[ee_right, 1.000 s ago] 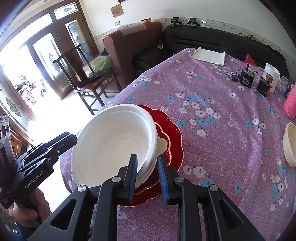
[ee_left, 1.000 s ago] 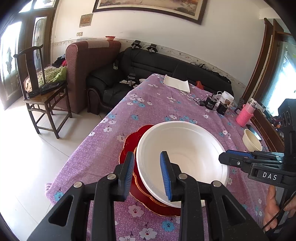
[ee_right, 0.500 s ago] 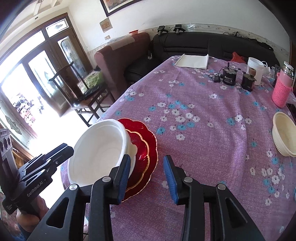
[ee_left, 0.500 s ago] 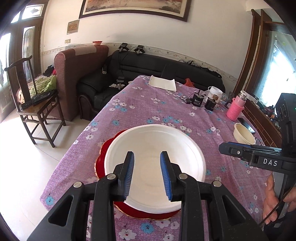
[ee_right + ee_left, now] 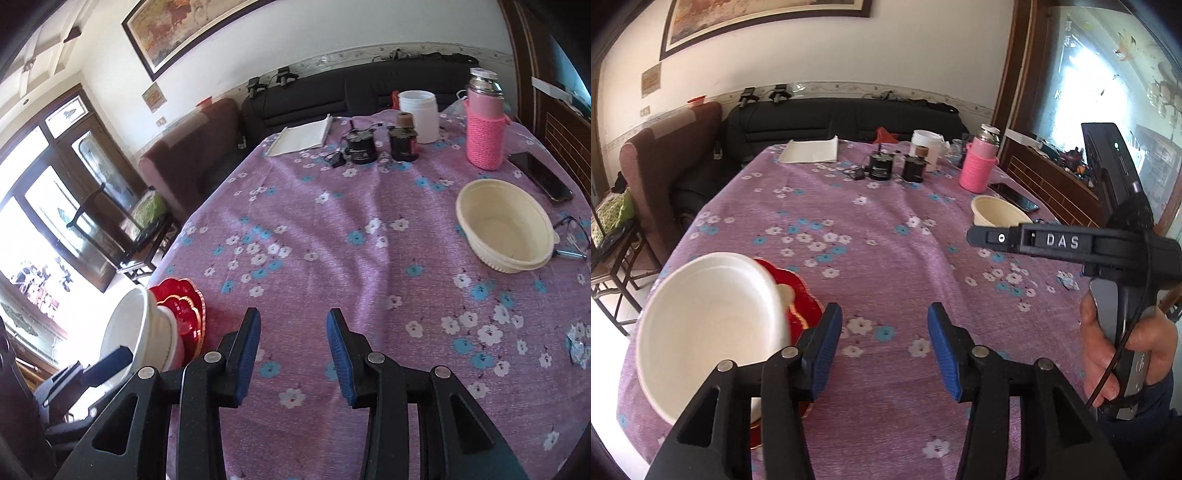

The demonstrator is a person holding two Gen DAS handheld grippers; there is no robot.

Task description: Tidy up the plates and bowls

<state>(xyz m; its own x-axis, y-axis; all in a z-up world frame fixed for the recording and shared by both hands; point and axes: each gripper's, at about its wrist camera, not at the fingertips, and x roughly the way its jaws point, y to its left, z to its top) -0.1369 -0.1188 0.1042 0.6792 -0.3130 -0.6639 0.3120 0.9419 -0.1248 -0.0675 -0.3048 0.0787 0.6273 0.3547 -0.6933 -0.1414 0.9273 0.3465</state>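
Observation:
A large white bowl [image 5: 713,332] sits on a stack of red scalloped plates [image 5: 799,299] at the table's near left corner. The same white bowl [image 5: 129,332] and red plates [image 5: 184,310] lie low on the left in the right wrist view. My left gripper [image 5: 884,343] hovers over bare cloth to the right of the stack, its jaws opening with nothing between them. My right gripper [image 5: 291,350] is open and empty over the cloth. A cream bowl [image 5: 506,229] stands alone at the far right, and the cream bowl [image 5: 997,216] also shows beyond the right gripper's side.
On the purple flowered tablecloth [image 5: 332,229] stand a pink-sleeved flask [image 5: 484,136], a white jar [image 5: 419,114], two black containers [image 5: 360,147] and a white pad [image 5: 301,134]. A phone [image 5: 541,177] and glasses [image 5: 572,236] lie near the cream bowl.
Both grippers let go of the white bowl's rim and swung right, away from the stack. Their jaws stand wider. The bowl rests on the red plates.

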